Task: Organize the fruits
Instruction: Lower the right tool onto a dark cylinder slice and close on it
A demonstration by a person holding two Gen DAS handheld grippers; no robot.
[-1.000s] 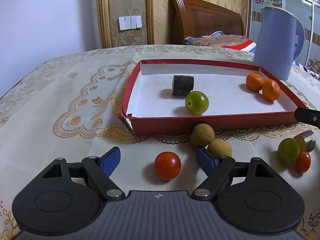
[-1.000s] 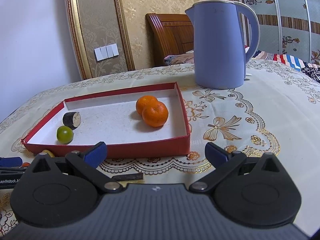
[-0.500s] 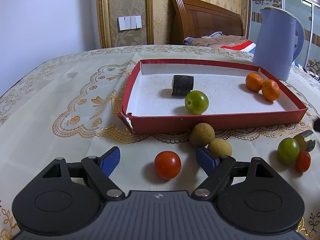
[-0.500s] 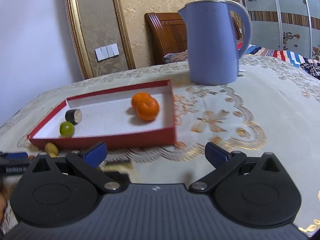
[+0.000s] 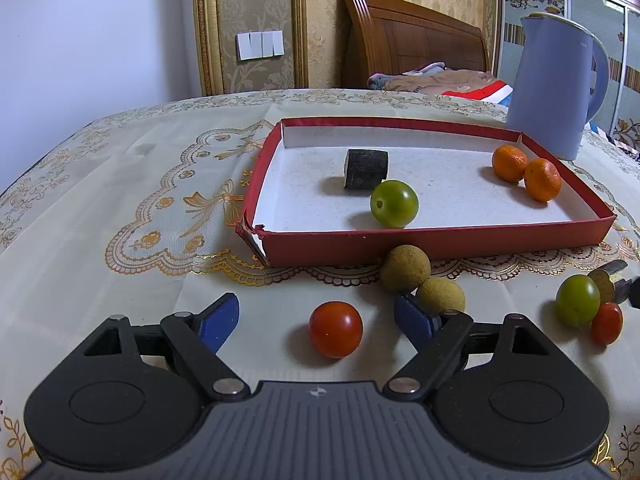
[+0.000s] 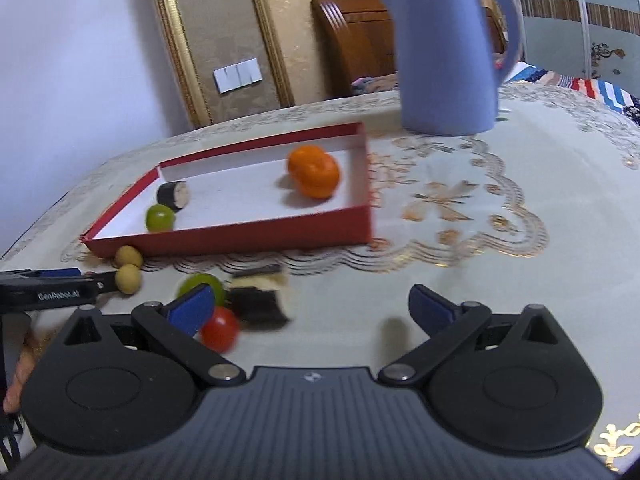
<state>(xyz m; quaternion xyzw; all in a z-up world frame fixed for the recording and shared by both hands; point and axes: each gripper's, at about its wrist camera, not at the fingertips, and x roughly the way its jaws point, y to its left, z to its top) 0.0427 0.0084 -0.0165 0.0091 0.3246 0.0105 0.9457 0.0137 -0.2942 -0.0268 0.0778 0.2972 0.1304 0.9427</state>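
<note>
My left gripper (image 5: 316, 320) hangs open over the tablecloth, and a red tomato (image 5: 335, 329) lies between its blue pads untouched. Two brown longans (image 5: 405, 268) sit just beyond its right finger. My right gripper (image 6: 312, 310) is open and its jaws are closing. A smaller red tomato (image 6: 219, 328), a green fruit (image 6: 200, 284) and a dark-skinned piece (image 6: 258, 306) lie by its left finger, and nothing is pressed. The red tray (image 5: 440, 246) holds a green fruit (image 5: 394, 204), a dark piece (image 5: 366, 169) and two oranges (image 5: 542, 179).
A tall blue kettle (image 6: 448, 56) stands behind the tray's right end. The left gripper's finger (image 6: 40, 294) reaches in from the left of the right wrist view, with a hand (image 6: 18, 364) below it. Patterned tablecloth (image 6: 500, 220) stretches right of the tray.
The right wrist view has swung left and down, bringing the loose fruit by the tray into sight. The right jaws stand a little narrower. The left gripper and its tomato are unmoved.
</note>
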